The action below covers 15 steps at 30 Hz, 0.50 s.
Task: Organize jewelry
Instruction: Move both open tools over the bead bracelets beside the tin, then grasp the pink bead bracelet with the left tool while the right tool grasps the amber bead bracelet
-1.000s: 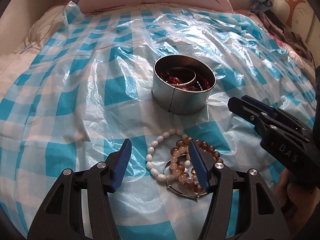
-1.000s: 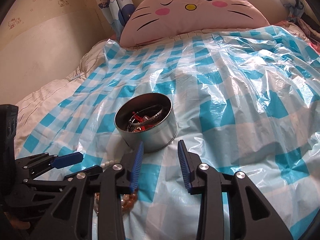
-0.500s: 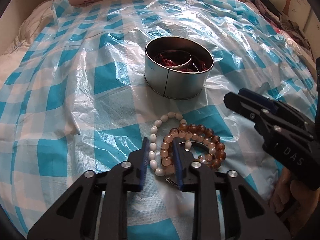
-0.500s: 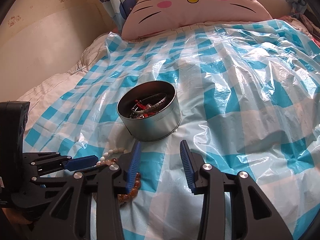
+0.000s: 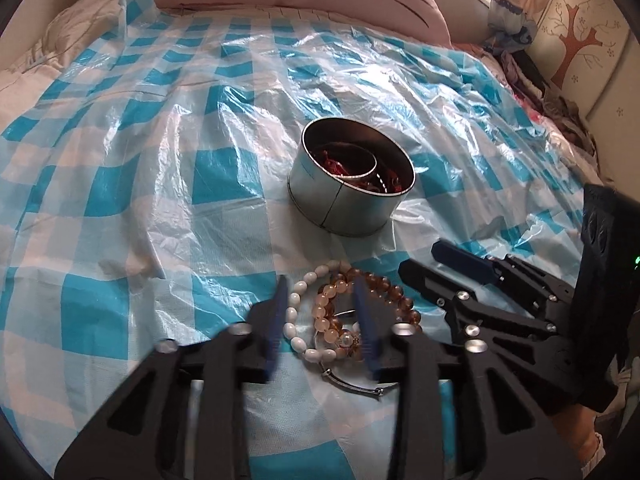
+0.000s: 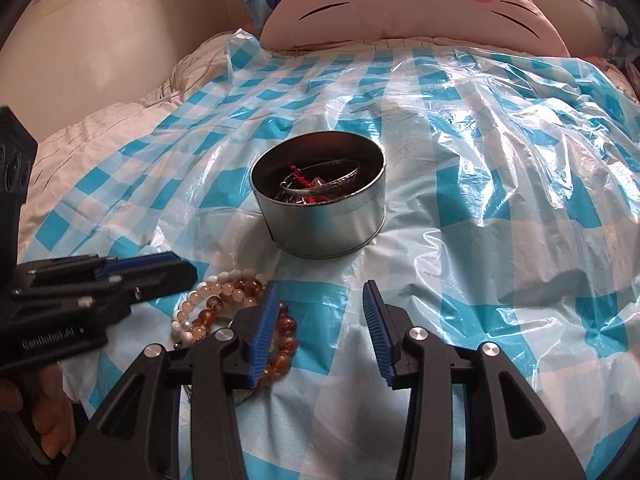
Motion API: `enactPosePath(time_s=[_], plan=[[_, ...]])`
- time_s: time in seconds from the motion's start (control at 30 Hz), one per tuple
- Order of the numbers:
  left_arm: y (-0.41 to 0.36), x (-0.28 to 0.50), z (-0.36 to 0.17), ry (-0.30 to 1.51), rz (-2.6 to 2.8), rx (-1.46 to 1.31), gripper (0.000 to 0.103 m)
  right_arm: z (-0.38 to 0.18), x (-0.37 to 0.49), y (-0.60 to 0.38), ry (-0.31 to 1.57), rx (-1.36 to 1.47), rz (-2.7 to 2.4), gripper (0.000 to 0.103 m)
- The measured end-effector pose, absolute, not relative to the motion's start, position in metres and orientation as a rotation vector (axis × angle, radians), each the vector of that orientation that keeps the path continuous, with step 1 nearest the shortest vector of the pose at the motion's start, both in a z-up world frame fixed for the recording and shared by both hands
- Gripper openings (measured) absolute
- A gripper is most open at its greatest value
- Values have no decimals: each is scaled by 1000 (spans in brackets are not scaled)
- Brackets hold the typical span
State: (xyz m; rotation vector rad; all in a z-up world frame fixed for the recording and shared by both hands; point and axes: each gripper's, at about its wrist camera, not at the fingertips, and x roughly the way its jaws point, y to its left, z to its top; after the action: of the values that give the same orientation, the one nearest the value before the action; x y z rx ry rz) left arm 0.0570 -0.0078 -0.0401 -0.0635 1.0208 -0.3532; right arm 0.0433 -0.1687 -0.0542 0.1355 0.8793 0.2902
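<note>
A round metal tin (image 5: pixel 352 188) (image 6: pixel 320 208) with red cord and a silver bangle inside stands on the blue-checked plastic sheet. In front of it lies a pile of bracelets: white beads (image 5: pixel 294 312), pale peach beads (image 5: pixel 324 316), amber beads (image 5: pixel 396 300) (image 6: pixel 280 344) and a thin silver bangle (image 5: pixel 352 384). My left gripper (image 5: pixel 322 320) is open, its blue pads on either side of the white and peach beads, holding nothing. My right gripper (image 6: pixel 320 332) is open and empty, just right of the pile.
The plastic sheet (image 5: pixel 160 160) covers a bed. A pink cat-face pillow (image 6: pixel 400 4) lies at the head. A wall (image 6: pixel 100 40) runs along the left. Clothes (image 5: pixel 560 100) are heaped at the right edge.
My left gripper had narrowed over the white beads half a second ago; now it has opened wider again and is blurred with motion. The beads stay on the sheet. The right gripper shifted slightly.
</note>
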Motion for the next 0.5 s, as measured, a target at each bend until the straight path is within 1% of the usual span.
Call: enactPosePath(time_s=[0.03, 0.17, 0.3, 0.33, 0.37, 0.4, 0.43, 0.47, 0.5], plan=[[-9, 57, -41, 1021, -332, -44, 71, -54, 44, -172, 880, 156, 287, 44], [-12, 59, -46, 1049, -324, -23, 71, -56, 46, -183, 888, 217, 284, 44], [-19, 59, -52, 1074, -338, 14, 71, -56, 46, -182, 888, 216, 289, 45], [-22, 59, -55, 1087, -341, 32, 68, -56, 46, -181, 889, 216, 289, 45], [-25, 60, -57, 1099, -344, 50, 59, -56, 46, -182, 890, 219, 288, 45], [-27, 60, -58, 1104, -346, 61, 41, -56, 46, -182, 891, 223, 288, 46], [-28, 59, -57, 1099, -349, 65, 27, -57, 46, -183, 890, 227, 288, 46], [-28, 58, -57, 1093, -348, 68, 17, -57, 46, -183, 889, 231, 288, 47], [-28, 57, -55, 1086, -353, 63, 15, -57, 46, -184, 889, 235, 288, 47]])
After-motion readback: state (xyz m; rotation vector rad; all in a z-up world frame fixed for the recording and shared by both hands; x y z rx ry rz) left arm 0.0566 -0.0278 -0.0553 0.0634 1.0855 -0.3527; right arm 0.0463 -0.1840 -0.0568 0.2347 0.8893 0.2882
